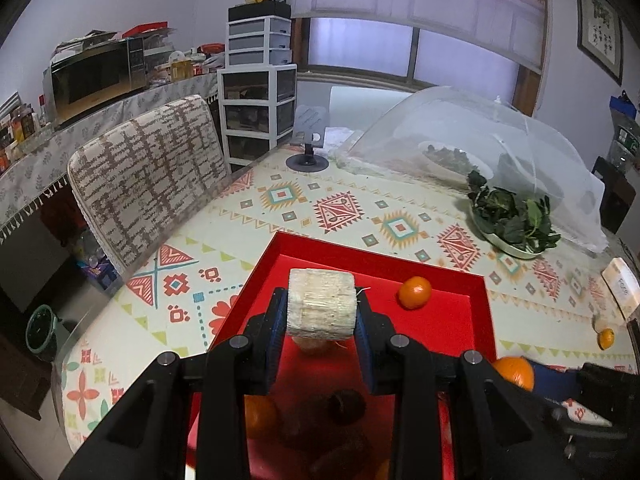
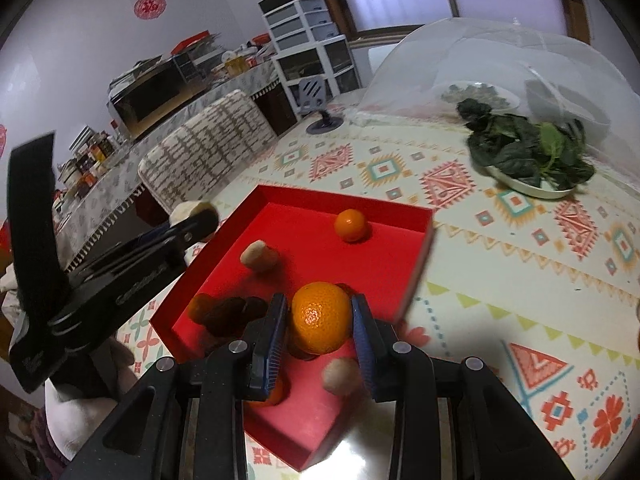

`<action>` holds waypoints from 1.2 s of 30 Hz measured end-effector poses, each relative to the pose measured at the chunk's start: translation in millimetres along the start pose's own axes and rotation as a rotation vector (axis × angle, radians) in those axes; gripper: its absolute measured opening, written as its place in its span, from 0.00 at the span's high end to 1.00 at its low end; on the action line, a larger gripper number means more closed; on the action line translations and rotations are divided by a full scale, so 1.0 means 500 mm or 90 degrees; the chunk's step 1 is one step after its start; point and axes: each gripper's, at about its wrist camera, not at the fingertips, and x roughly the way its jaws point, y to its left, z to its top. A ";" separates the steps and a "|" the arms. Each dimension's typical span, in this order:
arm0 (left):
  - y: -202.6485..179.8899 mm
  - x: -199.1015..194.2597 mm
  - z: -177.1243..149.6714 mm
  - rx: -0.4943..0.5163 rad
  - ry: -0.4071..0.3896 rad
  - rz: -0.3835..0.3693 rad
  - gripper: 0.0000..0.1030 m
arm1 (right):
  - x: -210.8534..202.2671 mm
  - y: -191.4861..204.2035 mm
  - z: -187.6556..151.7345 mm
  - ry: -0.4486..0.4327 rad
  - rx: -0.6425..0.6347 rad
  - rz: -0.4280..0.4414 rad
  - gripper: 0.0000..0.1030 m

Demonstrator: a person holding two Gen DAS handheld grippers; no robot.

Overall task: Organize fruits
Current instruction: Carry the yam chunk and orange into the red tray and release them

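The left tool [image 1: 321,312] is closed on a pale, fibrous, drum-shaped chunk of fruit [image 1: 321,307], clamped between its blue-padded fingers [image 1: 276,344] above the shallow red cardboard tray [image 1: 460,320] that sits on the patterned tabletop [image 1: 320,208]. The right tool [image 2: 319,318] has its fingers [image 2: 362,344] pressed against both sides of a large round orange [image 2: 320,318], holding it over the tray's near half. In the right wrist view, a small orange [image 2: 351,225] lies in the tray at about 12 o'clock from the held one, a beige rounded piece [image 2: 260,255] lies at about 10 o'clock, dark brown fruits [image 2: 228,314] sit at 9 o'clock just beside the left finger, and another beige piece [image 2: 340,376] lies below at 5 o'clock. A white oval plate of dark leafy greens [image 2: 532,156] rests on the tabletop at 2 o'clock, touching the edge of a translucent mesh food cover [image 2: 480,48]. In the left wrist view, one more small orange [image 1: 607,338] lies on the tabletop at 3 o'clock, well apart from the tray.
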 end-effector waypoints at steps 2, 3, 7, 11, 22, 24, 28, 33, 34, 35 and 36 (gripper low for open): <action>0.003 0.014 0.005 -0.001 0.006 0.002 0.70 | 0.013 0.007 0.002 0.006 -0.006 0.003 0.66; 0.004 0.021 0.007 -0.001 0.010 0.002 0.70 | 0.021 0.012 0.004 0.009 -0.010 0.004 0.66; 0.008 0.050 0.013 -0.002 0.023 0.003 0.70 | 0.054 0.032 0.009 0.019 -0.031 0.003 0.66; 0.012 0.075 0.016 -0.002 0.036 0.004 0.70 | 0.083 0.046 0.011 0.030 -0.048 -0.001 0.66; 0.034 0.106 0.013 -0.019 0.054 0.005 0.70 | 0.143 0.050 0.013 0.058 -0.045 -0.002 0.65; 0.038 0.108 0.013 -0.023 0.055 0.005 0.70 | 0.147 0.050 0.013 0.061 -0.043 -0.002 0.65; 0.042 0.103 0.014 -0.027 0.048 0.007 0.59 | 0.158 0.051 0.014 0.065 -0.040 -0.003 0.64; 0.044 0.081 0.020 -0.028 0.030 0.009 0.45 | 0.160 0.053 0.013 0.065 -0.036 -0.002 0.64; 0.044 0.076 0.021 -0.027 0.026 0.009 0.44 | 0.159 0.054 0.013 0.062 -0.037 -0.001 0.64; 0.044 0.070 0.021 -0.026 0.024 0.010 0.43 | 0.157 0.056 0.013 0.061 -0.038 -0.001 0.64; 0.044 0.065 0.022 -0.027 0.022 0.010 0.43 | 0.153 0.057 0.013 0.058 -0.041 -0.002 0.64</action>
